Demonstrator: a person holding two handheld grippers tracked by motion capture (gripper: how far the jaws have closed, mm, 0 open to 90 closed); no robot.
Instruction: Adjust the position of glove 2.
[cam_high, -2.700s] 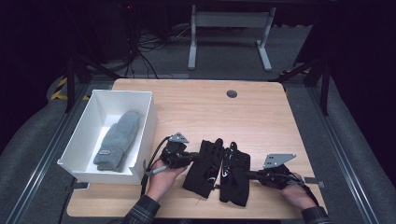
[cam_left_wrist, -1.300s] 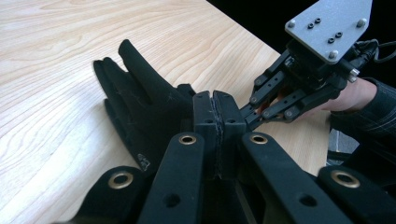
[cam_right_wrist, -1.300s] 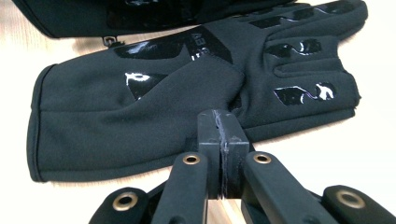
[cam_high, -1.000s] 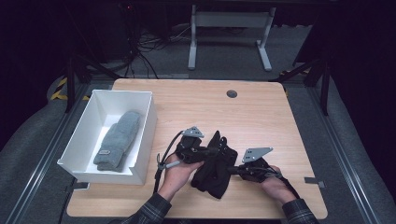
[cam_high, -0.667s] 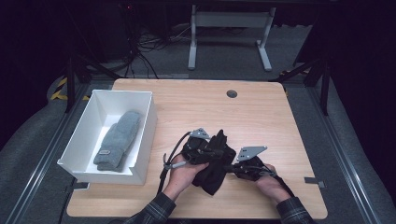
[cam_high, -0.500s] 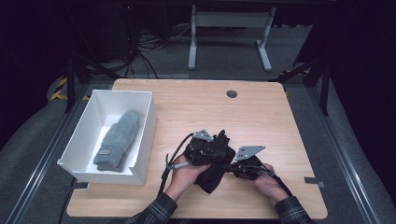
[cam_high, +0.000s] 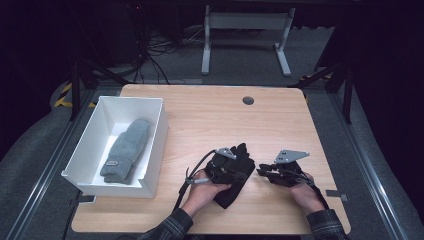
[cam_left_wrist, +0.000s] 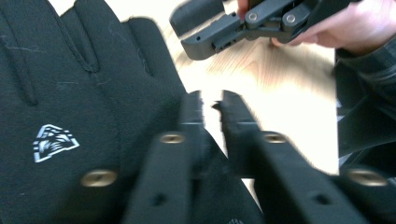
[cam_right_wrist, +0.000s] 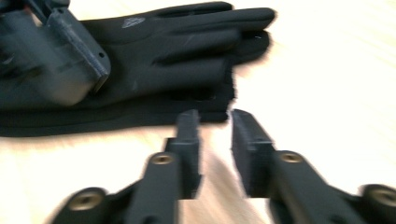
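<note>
A pair of black gloves (cam_high: 234, 189) lies stacked on the wooden table (cam_high: 210, 120), in front of the person. My left gripper (cam_high: 244, 171) rests over the top glove (cam_left_wrist: 70, 93), which bears a small white logo. Its jaws stand a narrow gap apart at the glove's edge, with bare wood showing between the tips (cam_left_wrist: 212, 95). My right gripper (cam_high: 261, 171) sits just right of the gloves, clear of the cloth. Its jaws (cam_right_wrist: 215, 114) are slightly open and empty, pointing at the glove fingers (cam_right_wrist: 177, 51). It also appears in the left gripper view (cam_left_wrist: 219, 32).
A white bin (cam_high: 159, 131) stands at the left of the table with a grey mitten (cam_high: 125, 150) inside. A dark cable hole (cam_high: 248, 100) marks the far middle of the tabletop. The person's hands and sleeves come in along the front edge.
The two gloves, once side by side, now lie stacked in one pile. My left gripper moved right with them; my right gripper came in, then drew back right off the cloth.
</note>
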